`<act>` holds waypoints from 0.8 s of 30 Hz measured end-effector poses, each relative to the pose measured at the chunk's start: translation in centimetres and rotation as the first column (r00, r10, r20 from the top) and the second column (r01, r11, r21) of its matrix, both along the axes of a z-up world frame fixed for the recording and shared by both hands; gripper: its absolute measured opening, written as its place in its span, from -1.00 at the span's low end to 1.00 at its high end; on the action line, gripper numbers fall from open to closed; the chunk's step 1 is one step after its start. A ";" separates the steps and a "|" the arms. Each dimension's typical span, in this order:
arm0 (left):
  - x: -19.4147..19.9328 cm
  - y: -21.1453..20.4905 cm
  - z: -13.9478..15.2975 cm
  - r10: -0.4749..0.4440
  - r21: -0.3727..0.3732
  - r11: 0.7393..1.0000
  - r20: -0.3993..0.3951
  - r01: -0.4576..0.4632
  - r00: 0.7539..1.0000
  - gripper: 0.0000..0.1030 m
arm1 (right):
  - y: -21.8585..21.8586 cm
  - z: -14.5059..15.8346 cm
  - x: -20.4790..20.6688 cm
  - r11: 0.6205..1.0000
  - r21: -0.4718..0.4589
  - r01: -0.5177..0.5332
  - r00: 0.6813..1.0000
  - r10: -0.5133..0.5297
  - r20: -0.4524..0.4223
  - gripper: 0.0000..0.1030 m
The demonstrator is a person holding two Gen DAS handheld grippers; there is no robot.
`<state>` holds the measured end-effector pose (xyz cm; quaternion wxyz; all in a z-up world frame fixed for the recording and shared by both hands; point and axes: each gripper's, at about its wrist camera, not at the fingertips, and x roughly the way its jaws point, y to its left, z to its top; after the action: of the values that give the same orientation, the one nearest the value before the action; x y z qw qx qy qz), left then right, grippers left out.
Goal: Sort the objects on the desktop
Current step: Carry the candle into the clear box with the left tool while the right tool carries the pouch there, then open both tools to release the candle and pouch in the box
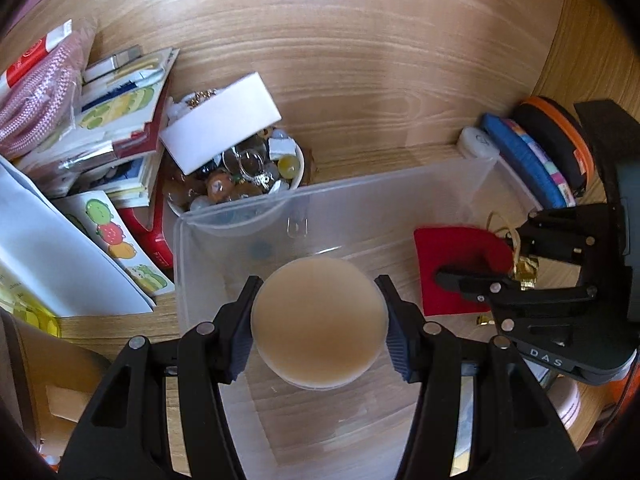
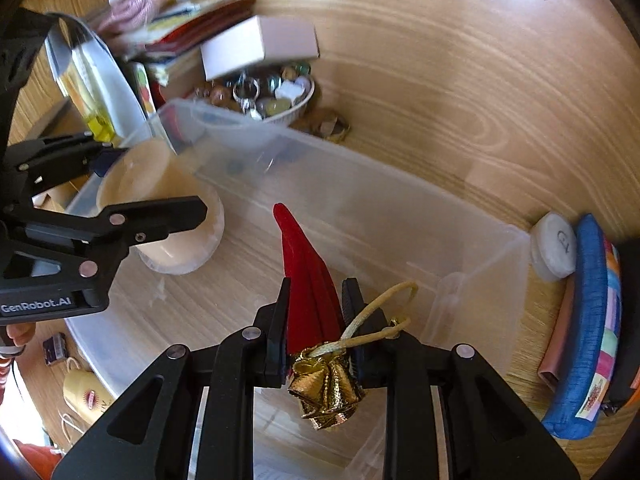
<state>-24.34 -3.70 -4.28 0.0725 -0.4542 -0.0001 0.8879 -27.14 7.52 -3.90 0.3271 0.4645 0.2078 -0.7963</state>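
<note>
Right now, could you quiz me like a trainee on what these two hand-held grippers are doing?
1. True or false: the left hand-held gripper is shut on a round jar.
2. What does the right hand-held gripper hold? A) red pouch B) white box C) blue case
3. Fill in: both grippers are above a clear plastic ____.

Key: 1 true. 2 A, the red pouch with a gold top. 3 bin.
</note>
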 end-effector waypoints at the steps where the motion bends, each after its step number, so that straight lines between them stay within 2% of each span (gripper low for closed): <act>1: -0.1 0.2 -0.1 -0.003 -0.007 1.000 0.006 0.003 1.000 0.08 | -0.1 -0.1 0.0 1.000 0.009 0.000 1.000 0.000 -0.001 -0.58; 12: 0.4 0.8 0.4 -0.016 -0.060 0.998 -0.018 0.015 1.000 0.06 | -0.7 -0.8 0.6 0.997 0.072 -0.020 1.000 0.020 -0.002 -0.56; 13: 0.5 0.8 0.3 -0.015 -0.063 0.998 -0.017 0.014 1.000 0.06 | -0.8 -0.9 0.8 0.997 0.078 -0.023 1.000 0.023 -0.001 -0.52; 15: 0.7 1.0 0.3 -0.021 -0.071 0.997 -0.018 0.020 1.000 0.06 | -0.7 -1.0 1.1 0.996 0.091 -0.023 1.000 0.023 -0.001 -0.20; 17: 0.9 1.1 0.3 -0.023 -0.088 0.996 -0.020 0.021 1.000 0.08 | -0.4 -0.9 1.3 0.996 0.090 -0.005 1.000 0.005 -0.009 -0.07; 19: 1.2 1.2 0.3 -0.025 -0.097 0.995 -0.019 0.023 1.000 0.11 | -0.1 -0.5 1.6 0.998 0.066 -0.013 1.000 0.013 0.004 -0.06; 22: 1.8 1.0 0.5 -0.023 -0.108 0.994 -0.025 0.020 0.999 0.17 | 0.3 0.2 2.4 0.998 0.066 -0.007 1.000 0.008 -0.022 -0.03; 24: 2.4 0.8 0.8 -0.018 -0.117 0.993 -0.038 0.014 0.999 0.26 | 0.7 0.8 3.0 0.998 0.069 0.000 0.999 0.003 -0.049 0.08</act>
<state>-21.97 -2.85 -3.45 0.0530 -0.4403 0.0570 0.8945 -24.13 8.19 -3.10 0.3063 0.4556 0.2434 -0.7996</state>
